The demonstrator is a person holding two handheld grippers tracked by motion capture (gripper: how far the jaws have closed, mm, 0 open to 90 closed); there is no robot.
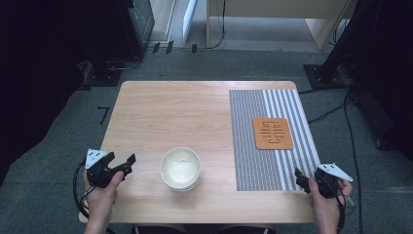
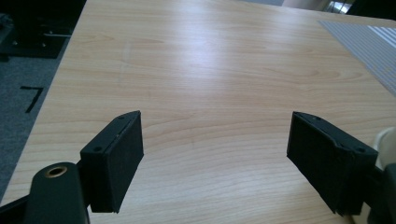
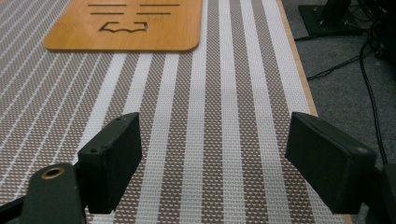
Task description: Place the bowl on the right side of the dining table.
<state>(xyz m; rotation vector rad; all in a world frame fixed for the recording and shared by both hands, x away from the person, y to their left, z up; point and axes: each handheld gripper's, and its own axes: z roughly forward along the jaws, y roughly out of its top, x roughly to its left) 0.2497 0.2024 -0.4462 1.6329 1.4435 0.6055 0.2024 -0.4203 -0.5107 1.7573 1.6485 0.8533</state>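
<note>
High view: a rectangular wooden table [image 1: 165,112] stands on a grey floor, with the person's forearms entering from the bottom edge. The right part of the tabletop is covered by a striped woven placemat [image 1: 253,141], brown-and-white in fine bands on its left and broader white stripes on its right. On the placemat's far right half lies a flat wooden trivet [image 1: 272,133] with rounded corners and cut-out slots. A stack of cream bowls [image 1: 180,168] sits on the bare wood near the front edge, roughly central, just left of the placemat and apart from it. The left gripper [image 1: 127,164] is held over the front left corner of the table, pointing right toward the bowls, near them but not touching; its jaws stand spread. The right gripper [image 1: 298,176] hovers at the front right corner of the placemat, well apart from the bowls.

Left gripper view: both black jaws of the left gripper [image 2: 215,154] are wide apart over bare wood with nothing between them; a pale edge of the bowls [image 2: 385,144] shows just beyond the right-hand jaw, and a corner of the placemat [image 2: 369,46] lies farther off.

Right gripper view: the right gripper [image 3: 212,156] has its jaws spread wide above the placemat [image 3: 210,93], gripping nothing; the trivet [image 3: 126,25] lies ahead.
</note>
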